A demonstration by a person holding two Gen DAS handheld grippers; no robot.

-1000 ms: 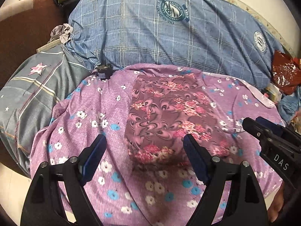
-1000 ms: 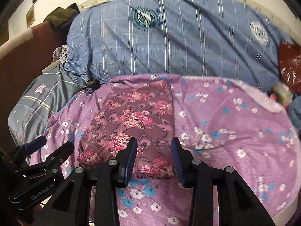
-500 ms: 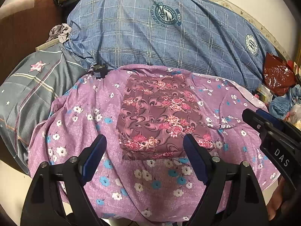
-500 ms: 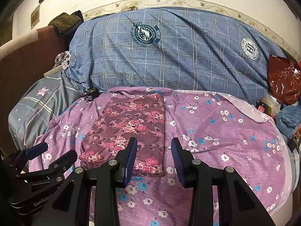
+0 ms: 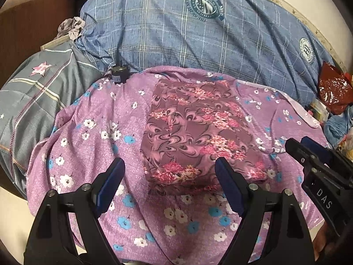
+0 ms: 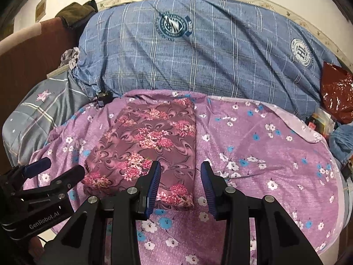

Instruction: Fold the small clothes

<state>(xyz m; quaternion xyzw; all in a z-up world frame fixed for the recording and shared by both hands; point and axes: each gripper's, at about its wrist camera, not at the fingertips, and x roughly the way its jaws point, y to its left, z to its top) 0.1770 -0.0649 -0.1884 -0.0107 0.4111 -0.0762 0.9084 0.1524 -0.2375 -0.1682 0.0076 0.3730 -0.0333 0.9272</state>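
Note:
A folded maroon garment with pink flowers (image 5: 198, 132) (image 6: 150, 145) lies flat on a purple flowered sheet (image 5: 88, 154). My left gripper (image 5: 169, 162) hovers over the garment's near edge, its jaws wide open and empty. My right gripper (image 6: 181, 164) hangs above the garment's near right corner, jaws partly open with nothing between them. Each gripper shows at the edge of the other's view: the right gripper (image 5: 313, 156) to the right, the left gripper (image 6: 57, 170) to the left. Neither touches the cloth.
A bulky blue plaid duvet (image 5: 176, 33) lies behind the sheet. A grey pillow with a pink star (image 5: 33, 92) sits at the left, against a brown headboard (image 5: 26, 22). A small black object (image 5: 119, 74) rests at the sheet's far left corner. A red bag (image 5: 333, 90) lies at the right.
Half a second ago both grippers had drawn back from the garment; now they are close over it again, much as a second ago. The jaws kept their widths.

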